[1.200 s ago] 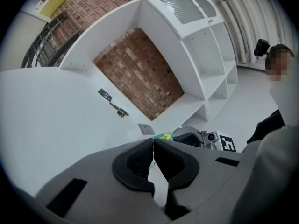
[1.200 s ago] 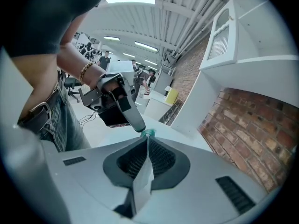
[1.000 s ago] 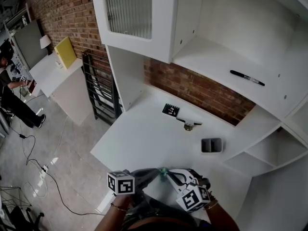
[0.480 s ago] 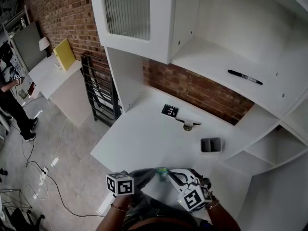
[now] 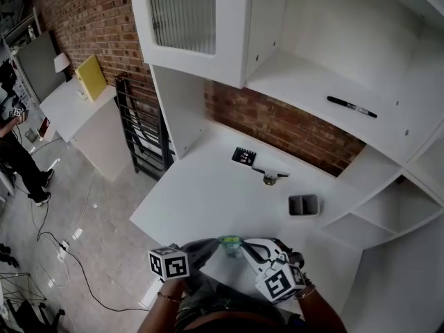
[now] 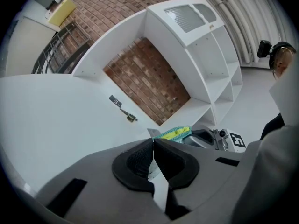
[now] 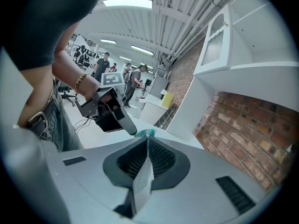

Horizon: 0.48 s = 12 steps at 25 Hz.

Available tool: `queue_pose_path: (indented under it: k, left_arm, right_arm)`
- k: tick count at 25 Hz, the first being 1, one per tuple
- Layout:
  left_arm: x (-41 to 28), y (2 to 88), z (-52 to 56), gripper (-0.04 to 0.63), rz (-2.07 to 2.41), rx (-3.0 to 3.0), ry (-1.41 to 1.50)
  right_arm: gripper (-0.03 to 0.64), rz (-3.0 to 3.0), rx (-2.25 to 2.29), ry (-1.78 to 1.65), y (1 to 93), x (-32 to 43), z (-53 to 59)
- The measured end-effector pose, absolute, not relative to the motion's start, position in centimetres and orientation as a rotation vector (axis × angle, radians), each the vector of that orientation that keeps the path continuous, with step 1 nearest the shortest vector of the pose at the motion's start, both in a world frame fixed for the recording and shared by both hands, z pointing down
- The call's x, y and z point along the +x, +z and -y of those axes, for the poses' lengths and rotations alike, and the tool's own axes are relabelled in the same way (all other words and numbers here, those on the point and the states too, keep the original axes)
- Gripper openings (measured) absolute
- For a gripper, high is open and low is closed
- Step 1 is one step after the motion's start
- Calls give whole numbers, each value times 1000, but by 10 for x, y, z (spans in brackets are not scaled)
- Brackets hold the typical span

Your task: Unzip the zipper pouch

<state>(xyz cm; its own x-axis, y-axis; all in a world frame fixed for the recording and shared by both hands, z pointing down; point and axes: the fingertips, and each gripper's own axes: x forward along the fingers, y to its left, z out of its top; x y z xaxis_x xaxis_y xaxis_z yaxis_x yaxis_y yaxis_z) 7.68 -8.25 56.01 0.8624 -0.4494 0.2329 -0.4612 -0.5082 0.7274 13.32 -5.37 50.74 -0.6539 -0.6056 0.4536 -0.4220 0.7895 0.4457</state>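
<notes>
Both claws nudged the pouch [image 5: 229,242] slightly toward 9 o'clock since a second ago. Left claw [image 5: 210,249] and right claw [image 5: 244,247] each pinched it tight, at 6 o'clock over the white desk [image 5: 208,193]. Grey cup [image 5: 303,205] sat at 4, marker [image 5: 352,107] at 2 on a shelf, brick wall [image 5: 277,127] behind, floor [image 5: 62,234] at 8.

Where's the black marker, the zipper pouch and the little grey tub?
black marker [image 5: 352,107]: head view, middle of its barrel.
zipper pouch [image 6: 175,133]: left gripper view, its teal-and-yellow zipper edge.
grey tub [image 5: 293,205]: head view, its left rim.
</notes>
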Motion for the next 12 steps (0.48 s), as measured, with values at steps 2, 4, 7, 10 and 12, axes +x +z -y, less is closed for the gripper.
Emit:
queue_pose_path:
  k: [2,4,7,10,12]
  left_arm:
    - [75,560,83,8,671,2183,28]
    - [74,559,84,8,676,2186,30]
    - [74,557,86,8,677,2195,30]
    - [73,558,88,8,688,2205,43]
    - [70,558,88,8,694,2204,43]
  right_arm:
    - [14,2381,767,-403,505,135,54]
    - [14,2383,773,-403,503,136,55]
    - [14,2393,786,-411,502,137,57]
    - [14,2416,809,-395,504,139,59]
    - [14,2427,811,-368,502,139,58]
